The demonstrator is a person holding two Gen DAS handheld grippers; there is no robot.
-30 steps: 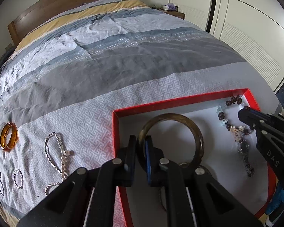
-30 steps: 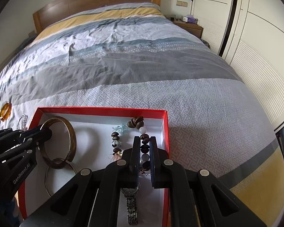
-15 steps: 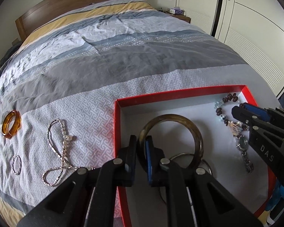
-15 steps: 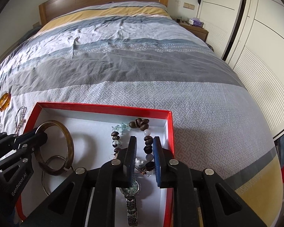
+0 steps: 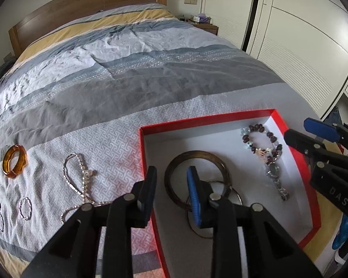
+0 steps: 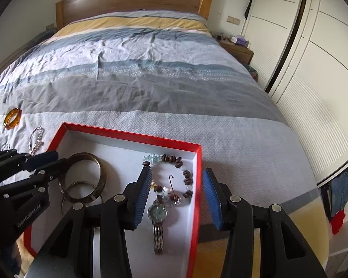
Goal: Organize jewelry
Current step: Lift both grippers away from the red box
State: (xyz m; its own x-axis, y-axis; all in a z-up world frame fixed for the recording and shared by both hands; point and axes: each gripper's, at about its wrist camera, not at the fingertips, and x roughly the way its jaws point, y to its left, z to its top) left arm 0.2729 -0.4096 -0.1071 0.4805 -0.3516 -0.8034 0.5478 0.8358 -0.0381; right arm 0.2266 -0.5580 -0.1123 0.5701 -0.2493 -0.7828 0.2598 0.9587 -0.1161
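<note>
A red box (image 5: 206,118) (image 6: 132,135) with a white floor lies on the bed. In it lie a dark bangle (image 5: 197,156) (image 6: 85,156), a thin metal ring (image 5: 237,199), a beaded bracelet (image 5: 257,129) (image 6: 185,176) and a wristwatch (image 5: 275,173) (image 6: 157,215). My left gripper (image 5: 171,190) is open over the box's left wall, beside the bangle. My right gripper (image 6: 176,192) is open above the bracelet and watch. On the bedspread left of the box lie an amber ring (image 5: 14,161) (image 6: 11,118), a silver chain (image 5: 81,180) and small hoop earrings (image 5: 24,208).
The striped bedspread (image 5: 127,74) stretches to a wooden headboard (image 6: 132,2). White wardrobe doors (image 6: 313,58) stand on the right, with a nightstand (image 6: 236,46) at the far corner. The bed's near edge lies just below the box.
Both grippers have opened and pulled back. The left one let go of the dark bangle, which now lies in the box. The right one let go of the beaded bracelet.
</note>
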